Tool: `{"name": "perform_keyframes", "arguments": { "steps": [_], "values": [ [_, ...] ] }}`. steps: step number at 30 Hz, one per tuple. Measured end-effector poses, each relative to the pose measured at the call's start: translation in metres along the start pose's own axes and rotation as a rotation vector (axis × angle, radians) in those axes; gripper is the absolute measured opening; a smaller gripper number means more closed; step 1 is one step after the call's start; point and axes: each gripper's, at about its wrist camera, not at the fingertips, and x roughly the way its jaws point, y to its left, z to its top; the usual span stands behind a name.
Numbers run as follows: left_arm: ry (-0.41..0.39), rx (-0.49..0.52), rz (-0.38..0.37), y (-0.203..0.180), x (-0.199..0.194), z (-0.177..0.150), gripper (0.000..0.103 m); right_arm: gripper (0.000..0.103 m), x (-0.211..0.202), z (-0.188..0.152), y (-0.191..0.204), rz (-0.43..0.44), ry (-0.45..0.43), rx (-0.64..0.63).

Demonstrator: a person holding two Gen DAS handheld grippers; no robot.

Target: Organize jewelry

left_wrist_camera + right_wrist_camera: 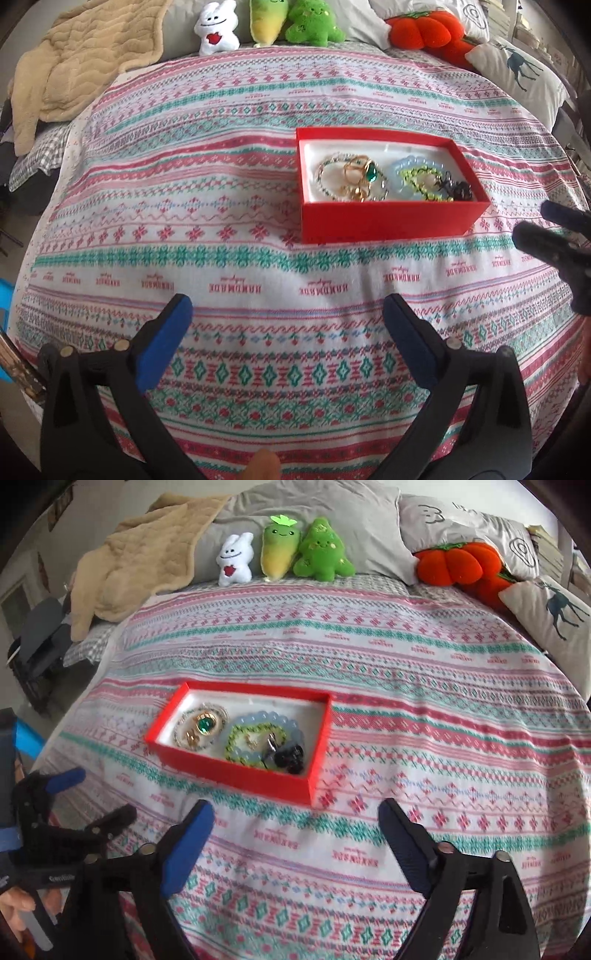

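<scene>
While both tongs — left gripper [288,314] and right gripper [297,818] — are being held apart and empty, jewelry [391,179] is already lying gathered inside the red box [388,221] — little seemingly remaining.

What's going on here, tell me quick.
A person is tidying jewelry on a bed, holding tongs in each hand. The left tongs and right tongs are both open and hold nothing, hovering over the patterned bedspread short of the red box. The jewelry already lies in the box: a green-stone piece, a pale blue bracelet and a black piece. None is visible on the bedspread.
</scene>
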Motion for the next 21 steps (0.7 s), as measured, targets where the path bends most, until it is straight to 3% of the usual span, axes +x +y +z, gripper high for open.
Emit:
{"name": "perform_keyframes", "arguments": {
  "steps": [10,21],
  "values": [
    [0.042,-0.02,-0.003,-0.009,-0.002,-0.017,0.102,0.103,0.002,-0.036,-0.004,-0.072,0.091,-0.009],
    [0.047,-0.043,-0.008,-0.02,-0.001,-0.019,0.102,0.103,0.004,-0.048,0.01,-0.085,0.095,-0.034]
  ]
}}
